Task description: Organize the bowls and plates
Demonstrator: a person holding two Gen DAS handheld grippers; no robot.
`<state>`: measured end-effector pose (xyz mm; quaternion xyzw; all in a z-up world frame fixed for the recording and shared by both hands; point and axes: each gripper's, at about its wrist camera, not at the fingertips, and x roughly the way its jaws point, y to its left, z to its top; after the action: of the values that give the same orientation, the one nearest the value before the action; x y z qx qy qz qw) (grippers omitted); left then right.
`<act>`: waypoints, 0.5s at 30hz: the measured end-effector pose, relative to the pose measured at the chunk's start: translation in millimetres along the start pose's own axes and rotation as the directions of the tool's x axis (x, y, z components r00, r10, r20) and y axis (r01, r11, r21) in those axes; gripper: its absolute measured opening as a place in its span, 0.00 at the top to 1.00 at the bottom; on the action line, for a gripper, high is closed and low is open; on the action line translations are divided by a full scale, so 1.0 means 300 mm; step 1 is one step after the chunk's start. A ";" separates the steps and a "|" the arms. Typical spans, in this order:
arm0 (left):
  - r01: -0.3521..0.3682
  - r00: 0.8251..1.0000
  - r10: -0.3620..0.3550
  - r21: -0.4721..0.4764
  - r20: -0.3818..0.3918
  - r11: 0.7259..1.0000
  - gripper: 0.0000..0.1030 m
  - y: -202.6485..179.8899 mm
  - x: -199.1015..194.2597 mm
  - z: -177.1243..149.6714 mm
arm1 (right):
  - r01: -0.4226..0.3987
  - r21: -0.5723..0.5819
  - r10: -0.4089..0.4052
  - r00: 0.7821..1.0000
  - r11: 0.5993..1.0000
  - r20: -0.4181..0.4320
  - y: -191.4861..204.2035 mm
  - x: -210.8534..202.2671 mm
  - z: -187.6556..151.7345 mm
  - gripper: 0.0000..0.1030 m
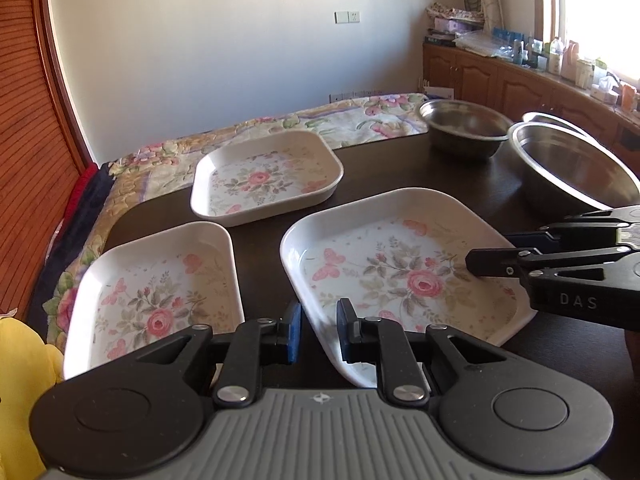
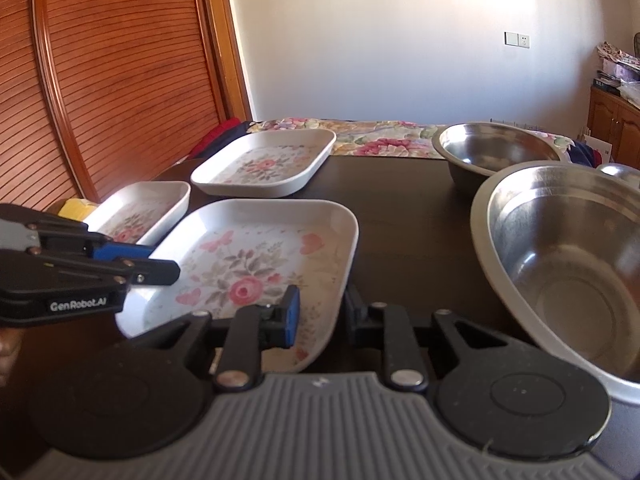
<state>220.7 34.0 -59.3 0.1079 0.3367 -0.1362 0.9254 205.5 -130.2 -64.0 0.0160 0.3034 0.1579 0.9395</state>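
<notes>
Both claws are pinching the nearest floral plate [image 1: 400, 268]: the left claw [image 1: 318, 334] at its near-left rim, the right claw [image 2: 320, 314] at its near-right corner. Two more plates [image 1: 266, 178] and steel bowls [image 2: 560, 256] are sitting on the dark bench [image 2: 400, 200].

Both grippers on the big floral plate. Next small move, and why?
Probably lift it slightly, kept level: left gripper and right gripper appear clamped on opposite near rims of the large floral plate, which seems to rest on the table.
</notes>
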 end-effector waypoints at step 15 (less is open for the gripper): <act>0.005 0.999 -0.004 -0.024 0.046 1.000 0.81 -0.086 -0.191 -0.109 | -0.022 0.007 0.022 0.999 1.000 0.038 0.020 -0.156 -0.057 0.75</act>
<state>150.8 29.5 -49.4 0.0927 0.3171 -0.1368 0.9339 158.2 -140.0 -50.8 0.0258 0.2859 0.1669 0.9433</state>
